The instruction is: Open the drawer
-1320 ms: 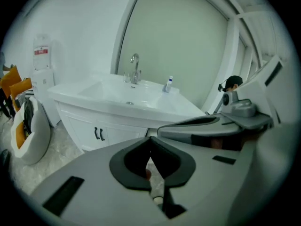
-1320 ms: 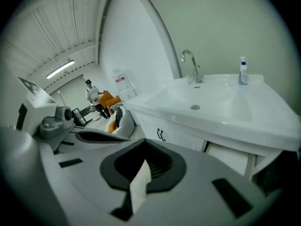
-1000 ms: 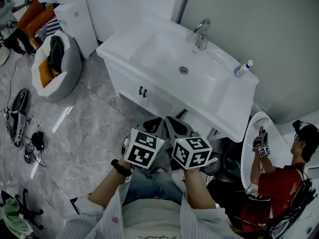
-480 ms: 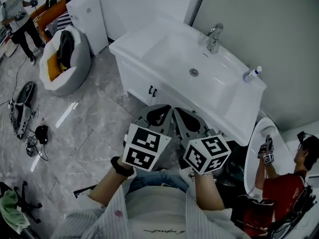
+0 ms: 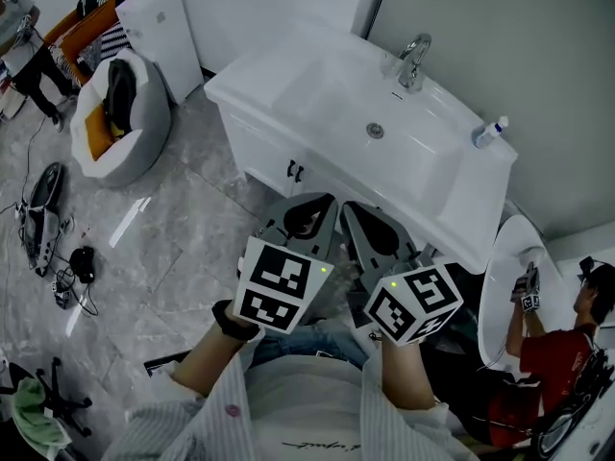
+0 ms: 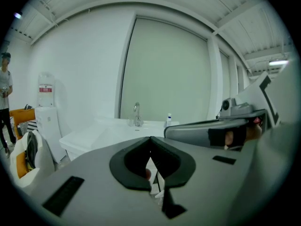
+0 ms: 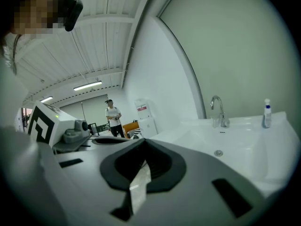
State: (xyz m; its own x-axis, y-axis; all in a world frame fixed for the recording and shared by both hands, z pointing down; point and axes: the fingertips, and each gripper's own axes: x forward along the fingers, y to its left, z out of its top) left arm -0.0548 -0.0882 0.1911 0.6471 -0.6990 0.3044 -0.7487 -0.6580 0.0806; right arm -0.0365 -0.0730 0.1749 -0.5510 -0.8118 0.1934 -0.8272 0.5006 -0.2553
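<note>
Right now we hold both tools low in front of us, side by side and well short of the white vanity cabinet (image 5: pixel 252 140). The left gripper (image 6: pixel 150 137) has its jaws pressed together with nothing between them. The right gripper (image 7: pixel 143 140) is the same, tips meeting and empty. We take the drawer (image 5: pixel 279 161) to be the front panel under the basin (image 5: pixel 336 94), marked by two small dark handles (image 5: pixel 295 171) set close together. Whether that panel slides or swings we cannot tell from here. We judge that the reach has not really begun. The main risk is arriving at the handles with the jaws closed, so that the tips butt the panel or skid off instead of gripping. The handles sit so near each other that we could catch the wrong one, or both. They also lie beneath the overhanging countertop, which a tool coming in high could strike, and our two grippers, just beside each other, may knock together.
</note>
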